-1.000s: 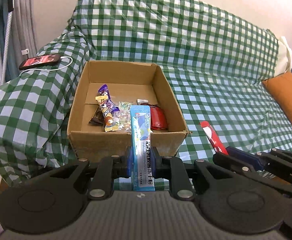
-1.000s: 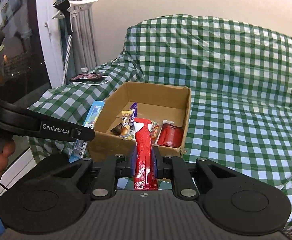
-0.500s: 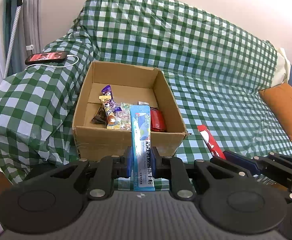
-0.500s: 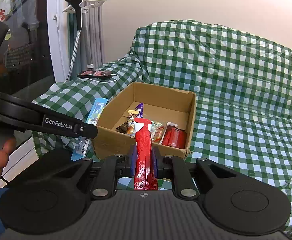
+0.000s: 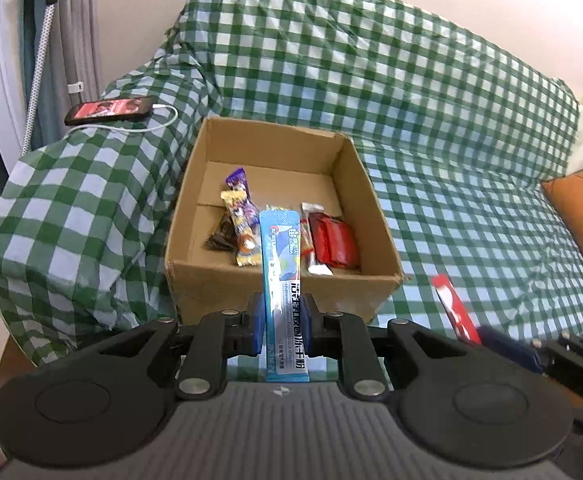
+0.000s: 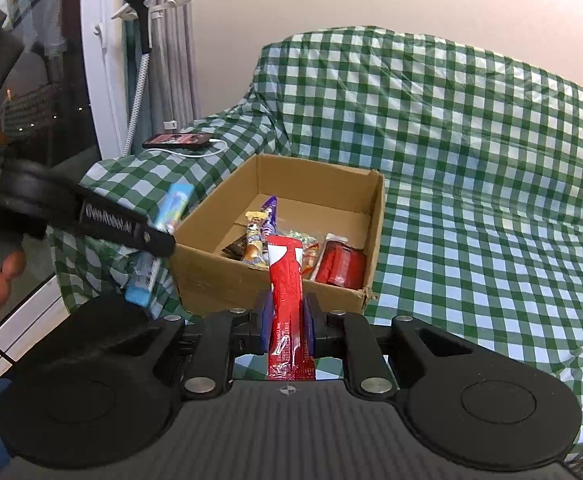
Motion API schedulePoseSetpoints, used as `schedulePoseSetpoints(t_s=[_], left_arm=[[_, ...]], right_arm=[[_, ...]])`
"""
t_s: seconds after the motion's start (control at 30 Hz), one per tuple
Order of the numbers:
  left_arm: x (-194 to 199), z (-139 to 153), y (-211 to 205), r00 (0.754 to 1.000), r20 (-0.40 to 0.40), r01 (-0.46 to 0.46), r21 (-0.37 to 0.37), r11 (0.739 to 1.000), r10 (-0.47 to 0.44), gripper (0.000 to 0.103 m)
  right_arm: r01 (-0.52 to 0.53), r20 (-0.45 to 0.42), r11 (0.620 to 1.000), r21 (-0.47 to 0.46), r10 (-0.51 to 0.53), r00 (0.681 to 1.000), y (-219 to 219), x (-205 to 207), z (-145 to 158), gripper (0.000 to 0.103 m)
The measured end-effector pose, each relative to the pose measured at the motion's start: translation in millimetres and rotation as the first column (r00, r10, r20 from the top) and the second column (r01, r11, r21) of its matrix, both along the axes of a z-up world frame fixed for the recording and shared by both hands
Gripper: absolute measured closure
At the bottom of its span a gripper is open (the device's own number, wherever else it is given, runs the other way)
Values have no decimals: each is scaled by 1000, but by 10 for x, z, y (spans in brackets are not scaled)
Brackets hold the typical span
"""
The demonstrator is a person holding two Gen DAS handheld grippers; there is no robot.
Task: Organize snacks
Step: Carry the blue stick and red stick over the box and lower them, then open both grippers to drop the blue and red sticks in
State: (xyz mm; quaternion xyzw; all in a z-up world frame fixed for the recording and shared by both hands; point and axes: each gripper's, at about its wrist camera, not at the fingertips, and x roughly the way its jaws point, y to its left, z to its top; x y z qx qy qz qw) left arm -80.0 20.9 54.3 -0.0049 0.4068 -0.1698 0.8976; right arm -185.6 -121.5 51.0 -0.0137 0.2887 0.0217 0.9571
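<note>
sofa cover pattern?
Green and white check on the sofa cover; clearest in the left wrist view.

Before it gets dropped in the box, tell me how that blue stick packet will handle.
The blue stick packet stands straight above the left tool, so probably fairly stiff. It is thin and flat, likely light. Its wrapper looks glossy, so it may slide once released.
</note>
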Motion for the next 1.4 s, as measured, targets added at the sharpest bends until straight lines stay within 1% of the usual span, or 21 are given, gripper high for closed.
schedulePoseSetpoints(t_s=[0.1,0.37,0.7,0.97,1.23,1.4], left_arm=[[120,16,-8,1000,-4,-5,-2,1000,5,83],[475,0,-64,1000,-15,-12,24,1000,13,83],[1050,-131,-151,998,-60,-13,56,998,16,83],[1605,-371,-260,995,-95,-12,93,996,21,83],[2098,-675,-487,991,-128,-7,137,991,25,83],[2365,-887,-643,991,-134,-2,169,986,26,83]], right_arm=[[10,-11,1000,2,-10,1000,-17,71,-18,85],[41,-25,999,5,-41,999,-42,338,-35,85],[49,-49,999,18,-48,998,-129,873,-62,85],[56,-86,998,31,-54,995,-267,1475,-208,85],[79,-137,995,52,-72,988,-510,2074,-497,84],[83,-158,996,41,-76,984,-639,2410,-687,84]])
